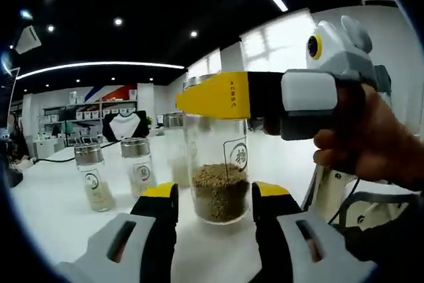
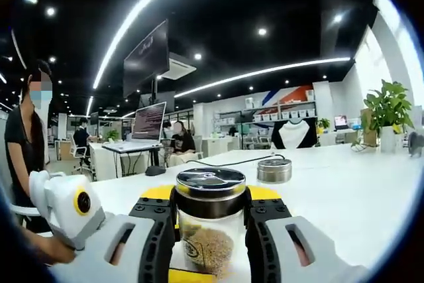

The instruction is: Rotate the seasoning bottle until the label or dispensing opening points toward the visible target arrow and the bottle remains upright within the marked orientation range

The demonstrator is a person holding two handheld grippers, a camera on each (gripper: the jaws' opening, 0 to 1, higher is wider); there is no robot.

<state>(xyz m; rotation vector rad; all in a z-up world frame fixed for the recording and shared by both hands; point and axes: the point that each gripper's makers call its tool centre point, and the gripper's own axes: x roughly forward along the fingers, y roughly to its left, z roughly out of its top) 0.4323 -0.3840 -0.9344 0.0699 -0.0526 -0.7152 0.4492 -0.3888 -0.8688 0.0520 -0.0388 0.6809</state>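
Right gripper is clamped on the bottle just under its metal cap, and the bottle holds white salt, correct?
Not quite. The right gripper is shut on the seasoning bottle just under its metal cap, but the contents are brown grains, not white salt. The left gripper view shows it.

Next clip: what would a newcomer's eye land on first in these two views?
The clear seasoning bottle half full of brown grains, standing upright on the white table, with the right gripper closed around its neck under the metal cap. The left gripper brackets its base. Two smaller jars stand further left.
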